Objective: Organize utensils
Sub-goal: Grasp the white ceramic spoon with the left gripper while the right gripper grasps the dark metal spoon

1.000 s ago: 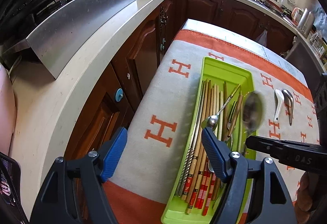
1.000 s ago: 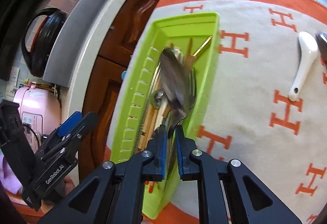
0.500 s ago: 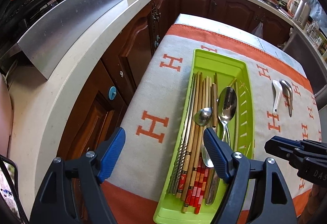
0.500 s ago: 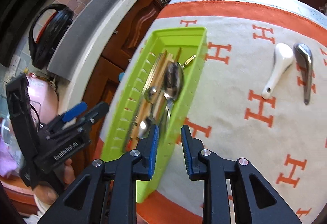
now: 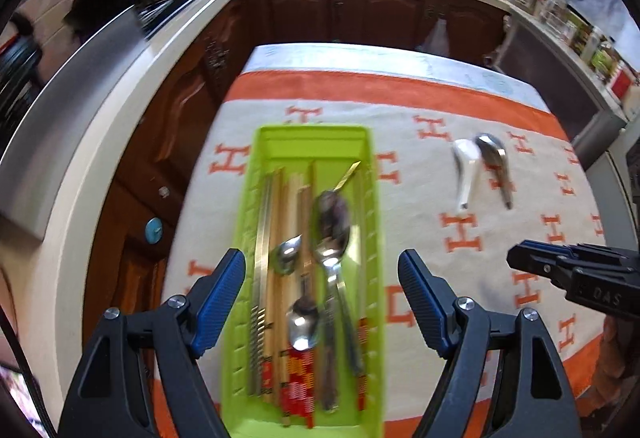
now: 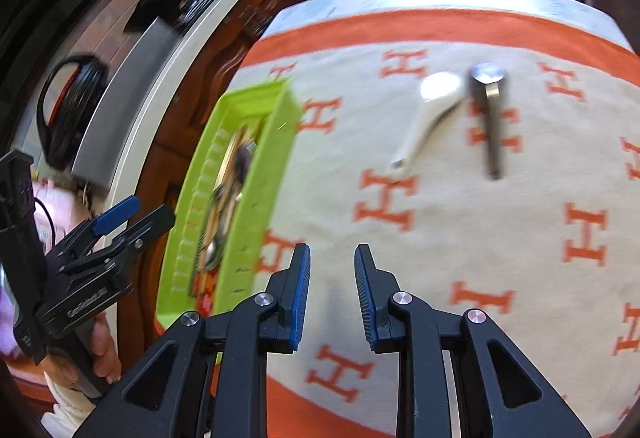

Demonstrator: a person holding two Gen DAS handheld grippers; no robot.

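Note:
A lime-green utensil tray (image 5: 280, 136) lies on the cloth and holds chopsticks (image 5: 272, 238), several metal spoons and the large spoon (image 5: 334, 222). My left gripper (image 5: 322, 282) hovers wide open above the tray's near half, with nothing between its pads. My right gripper (image 6: 332, 286) is open over bare cloth to the right of the tray (image 6: 256, 174), empty. Farther back on the cloth lie a white ceramic spoon (image 6: 424, 118) and a metal spoon (image 6: 490, 106), also seen as the white spoon (image 5: 464, 170) and metal spoon (image 5: 496, 162).
The table wears a cream cloth with orange H marks and an orange border (image 5: 360, 86). A white countertop (image 5: 100, 142) over dark wooden cabinets runs along the left and back. A hand (image 6: 100, 350) holds the left gripper's handle.
My right gripper let go of the large spoon, which now lies in the tray, and drew away to the right over the cloth. My left gripper shifted right, over the tray.

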